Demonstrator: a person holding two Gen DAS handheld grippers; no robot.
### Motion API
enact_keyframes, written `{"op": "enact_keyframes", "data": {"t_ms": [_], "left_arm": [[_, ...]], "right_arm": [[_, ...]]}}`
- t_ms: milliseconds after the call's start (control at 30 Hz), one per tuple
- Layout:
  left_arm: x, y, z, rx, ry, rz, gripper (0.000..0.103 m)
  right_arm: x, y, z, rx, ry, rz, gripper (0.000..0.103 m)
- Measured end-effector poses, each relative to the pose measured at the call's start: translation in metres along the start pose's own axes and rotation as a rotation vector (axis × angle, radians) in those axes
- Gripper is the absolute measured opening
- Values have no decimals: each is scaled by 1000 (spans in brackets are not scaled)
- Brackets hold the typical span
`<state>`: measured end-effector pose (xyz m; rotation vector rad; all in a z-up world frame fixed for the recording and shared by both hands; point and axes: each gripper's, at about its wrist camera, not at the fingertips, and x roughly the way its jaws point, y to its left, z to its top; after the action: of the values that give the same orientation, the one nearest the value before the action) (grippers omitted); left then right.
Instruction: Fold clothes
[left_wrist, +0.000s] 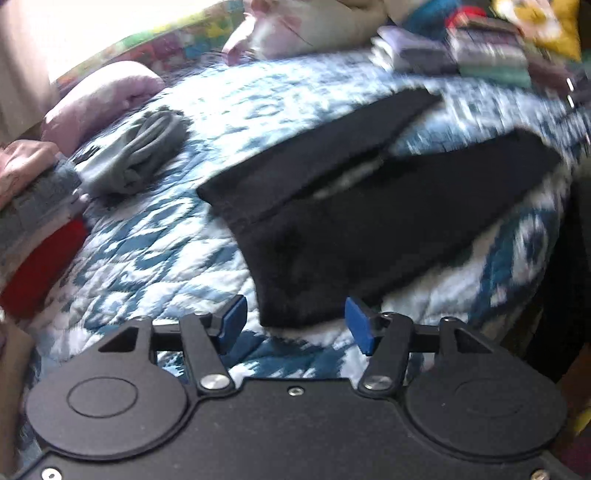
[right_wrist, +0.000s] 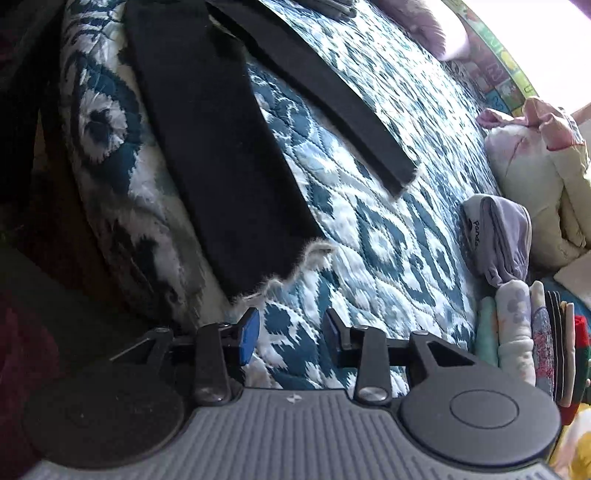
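Black trousers (left_wrist: 351, 229) lie flat on the bed's blue-and-white quilt (left_wrist: 155, 251), legs spread in a V, the hems frayed pale. The left gripper (left_wrist: 295, 321) hovers with fingers apart and empty at the waist end; the right gripper (right_wrist: 290, 332) is likewise spread and empty just below a hem. A crumpled grey garment (left_wrist: 136, 155) lies at 10 o'clock, folded stacks (right_wrist: 524, 332) at 3.

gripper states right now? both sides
Left gripper: open, empty, just short of the black pants.
Right gripper: open, empty, over the quilt near the pants' frayed hem.
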<state>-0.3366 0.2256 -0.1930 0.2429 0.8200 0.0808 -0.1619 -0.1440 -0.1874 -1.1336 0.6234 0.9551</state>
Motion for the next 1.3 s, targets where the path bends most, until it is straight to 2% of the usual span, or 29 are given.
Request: {"op": "enact_keyframes", "data": {"t_ms": [133, 267, 333, 467, 533, 667, 733, 833, 1000, 1300], "left_arm": [[3, -24, 0, 195, 9, 28, 60], [10, -39, -9, 399, 26, 91, 62], [12, -42, -15, 465, 27, 109, 62], [15, -45, -26, 560, 18, 134, 62], [18, -45, -27, 580, 18, 135, 62], [25, -37, -19, 536, 19, 109, 62], [29, -34, -12, 516, 39, 94, 55], [34, -29, -2, 475, 80, 79, 52], [39, -32, 6, 465, 118, 86, 48], [40, -33, 7, 467, 130, 89, 46]], "right_arm": [[4, 30, 9, -52, -78, -33, 37], [16, 60, 11, -178, -86, -89, 34], [22, 64, 11, -195, -77, -117, 29], [27, 62, 8, -192, -67, -146, 29], [30, 62, 6, -201, -61, -157, 29], [37, 60, 4, -173, -78, -170, 27], [39, 58, 5, -151, -85, -172, 26], [40, 53, 6, -120, -94, -162, 24], [40, 52, 6, -94, -100, -148, 22], [41, 51, 6, -73, -106, -149, 22]]}}
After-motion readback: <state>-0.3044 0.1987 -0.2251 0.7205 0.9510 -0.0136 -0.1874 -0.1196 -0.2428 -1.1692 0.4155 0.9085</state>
